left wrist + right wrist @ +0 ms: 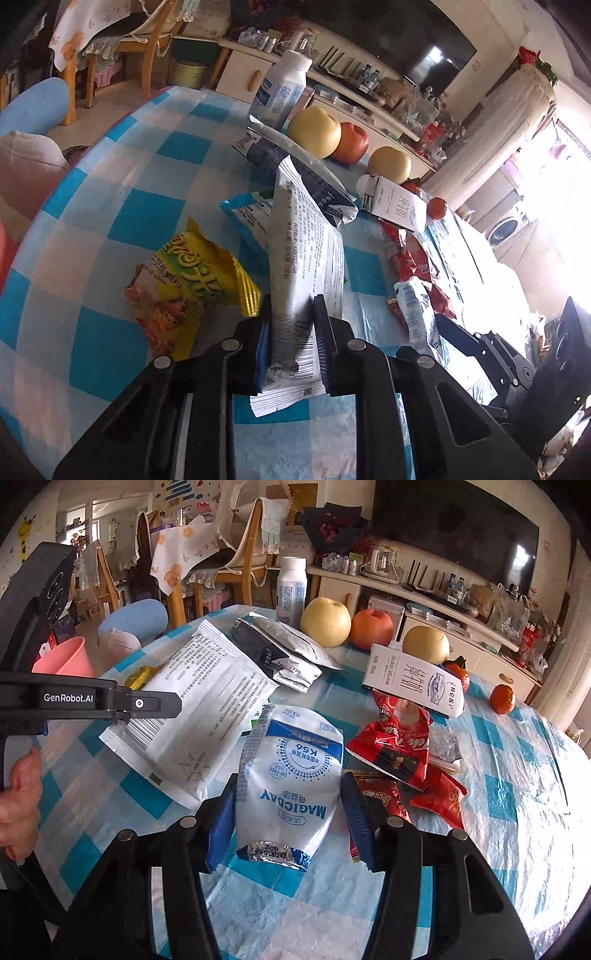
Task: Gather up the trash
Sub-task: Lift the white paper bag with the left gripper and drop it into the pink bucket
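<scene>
White printed pouch (pixel 303 258) is pinched in the left gripper (pixel 293 321) jaws; right gripper (pixel 288 805) jaws stand spread around the blue-white bag (pixel 291 775) on the checked worktop (pixel 517 812).

The left gripper (pixel 173 703) reads "GenRobot.AI" on its arm, the blue-and-white pouch (pixel 291 779) reads "MAGICDAY", "K56" and "FAT-FREE" upside down, and the white printed packet (pixel 306 258) carries "GB/T21728" amid small Chinese print.
</scene>
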Motion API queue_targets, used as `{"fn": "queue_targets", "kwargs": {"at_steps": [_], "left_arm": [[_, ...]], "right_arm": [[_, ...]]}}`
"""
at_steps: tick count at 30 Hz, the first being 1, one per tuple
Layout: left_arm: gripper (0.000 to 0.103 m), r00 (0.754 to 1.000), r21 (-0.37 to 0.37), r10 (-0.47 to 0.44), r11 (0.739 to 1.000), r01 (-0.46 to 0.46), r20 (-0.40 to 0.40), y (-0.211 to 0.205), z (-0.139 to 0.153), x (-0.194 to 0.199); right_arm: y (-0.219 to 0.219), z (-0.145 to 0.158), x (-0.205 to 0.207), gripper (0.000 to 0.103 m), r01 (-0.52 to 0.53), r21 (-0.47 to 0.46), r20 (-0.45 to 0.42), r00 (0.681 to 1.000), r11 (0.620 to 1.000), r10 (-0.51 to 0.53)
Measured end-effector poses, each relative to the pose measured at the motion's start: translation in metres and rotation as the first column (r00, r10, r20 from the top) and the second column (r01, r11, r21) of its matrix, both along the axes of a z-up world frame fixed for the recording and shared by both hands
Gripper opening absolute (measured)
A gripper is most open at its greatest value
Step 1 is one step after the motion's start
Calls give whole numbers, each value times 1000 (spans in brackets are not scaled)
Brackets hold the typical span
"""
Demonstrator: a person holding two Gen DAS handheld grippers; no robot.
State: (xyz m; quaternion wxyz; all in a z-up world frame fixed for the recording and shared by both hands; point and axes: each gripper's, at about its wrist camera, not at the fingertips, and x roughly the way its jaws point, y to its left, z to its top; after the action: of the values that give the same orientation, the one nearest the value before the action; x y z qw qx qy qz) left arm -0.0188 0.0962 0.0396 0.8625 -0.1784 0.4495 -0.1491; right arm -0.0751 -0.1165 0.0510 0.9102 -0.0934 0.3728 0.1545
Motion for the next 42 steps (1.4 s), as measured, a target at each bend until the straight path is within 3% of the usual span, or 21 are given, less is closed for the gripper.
{"fn": "queue_targets", "kwargs": {"at_steps": [16,23,27,31,36,42], "left_arm": [[17,993,-125,84,989,-74,79,46,35,-11],[17,972,-170,191,971,-167,136,91,60,-20],[17,937,-149,303,949,-279,174,132,75,-30],[17,877,-75,437,899,-431,198,179,85,-40],[17,780,-7,599,794,-608,181,244,87,-55],[17,678,13,730,679,-734,86,310,73,-70]], "right_arm": [[29,36,-19,56,-16,29,65,998,999,14],[68,49,-18,56,-79,75,68,995,994,74],[111,63,-16,56,-165,103,84,984,981,157],[170,78,-16,56,-283,95,114,955,954,272],[241,89,-13,56,-423,81,143,901,903,409],[307,83,-3,56,-535,56,143,840,843,524]]}}
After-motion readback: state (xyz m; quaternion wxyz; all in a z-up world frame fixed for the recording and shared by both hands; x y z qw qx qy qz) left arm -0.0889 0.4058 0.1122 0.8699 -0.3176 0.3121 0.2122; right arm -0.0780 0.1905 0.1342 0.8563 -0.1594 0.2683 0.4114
